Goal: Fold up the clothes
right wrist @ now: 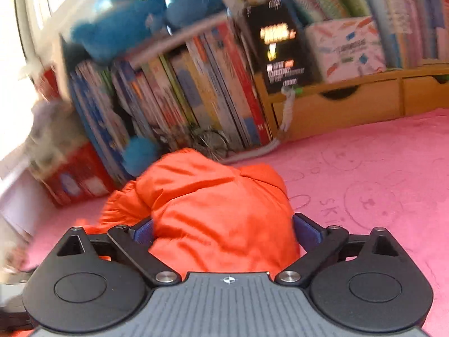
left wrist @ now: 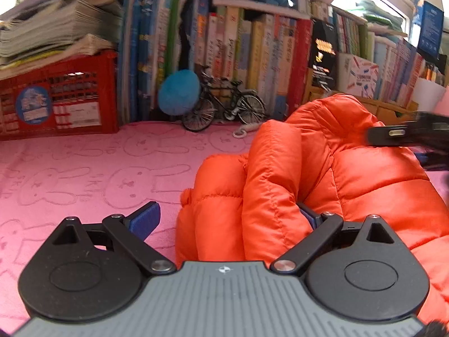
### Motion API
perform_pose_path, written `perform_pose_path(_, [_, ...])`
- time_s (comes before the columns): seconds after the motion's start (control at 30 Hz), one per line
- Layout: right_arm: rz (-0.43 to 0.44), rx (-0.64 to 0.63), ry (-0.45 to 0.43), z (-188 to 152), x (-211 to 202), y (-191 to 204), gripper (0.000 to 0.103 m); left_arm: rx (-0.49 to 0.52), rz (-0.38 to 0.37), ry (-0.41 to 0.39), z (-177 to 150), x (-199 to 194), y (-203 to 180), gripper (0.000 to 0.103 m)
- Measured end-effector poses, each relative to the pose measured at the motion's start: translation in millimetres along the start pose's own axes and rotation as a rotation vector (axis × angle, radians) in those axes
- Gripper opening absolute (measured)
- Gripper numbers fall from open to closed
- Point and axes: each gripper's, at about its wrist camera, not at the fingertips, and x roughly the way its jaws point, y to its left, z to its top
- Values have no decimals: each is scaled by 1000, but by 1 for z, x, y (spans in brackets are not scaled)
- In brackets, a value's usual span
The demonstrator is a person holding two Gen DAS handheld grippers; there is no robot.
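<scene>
Left wrist view: a pink plush blanket (left wrist: 92, 168) embossed with rabbits, books (left wrist: 252, 56) behind, one red crate (left wrist: 59, 98), one toy bicycle (left wrist: 224, 104). One puffy quilted orange jacket (left wrist: 322, 174) lies bunched on it. Both tongs, left (left wrist: 227, 219) and right (right wrist: 224, 233), stand apart, jacket between their blue pads, unclamped.

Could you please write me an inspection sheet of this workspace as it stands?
Surface: pink bunny-pattern blanket.
Job's things: orange puffer jacket, bunched, not flat.
Clutter: model bicycle, blue pompom, red crate under stacked papers.
Grippers: left gripper open, jacket fold between jaws; right gripper open astride the jacket.
Cables: white coiled cord by the bicycle.
Surroundings: rows of books, blue plush toys, wooden drawers.
</scene>
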Motion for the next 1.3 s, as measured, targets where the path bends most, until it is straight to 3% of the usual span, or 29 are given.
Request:
perform_pose_path(0.1, [62, -92, -46, -9, -45, 6, 97, -20, 31, -34, 3, -26, 0, 95])
perform_pose_path(0.3, [39, -462, -90, -58, -134, 30, 101, -24, 34, -139, 0, -84, 0, 95])
perform_pose_path(0.43, [-24, -634, -28, -108, -164, 50, 102, -50, 25, -122, -13, -95, -5, 95])
perform_pose_path(0.53, [-89, -688, 16, -137, -160, 62, 102, -48, 4, -109, -23, -100, -15, 95])
perform_pose_path(0.6, [-124, -629, 12, -143, -152, 61, 99, -31, -4, -105, -29, -104, -23, 95])
perform_pose_path(0.77, [-179, -243, -65, -124, -159, 25, 93, 1, -19, -94, -37, -107, -32, 97])
perform_pose_path(0.83, [-196, -107, -61, -121, -161, 5, 82, -19, -65, -77, -40, -106, -31, 97])
perform_pose_path(0.9, [-210, 3, -27, -123, -155, -9, 55, -20, -91, -66, -42, -106, -34, 97])
perform_pose_path(1.0, [-224, 50, -35, -121, -156, -13, 50, 14, -72, -73, -45, -108, -41, 97])
perform_pose_path(1.3, [-191, 30, -22, -119, -159, -23, 54, 11, -32, -64, -55, -122, -28, 99])
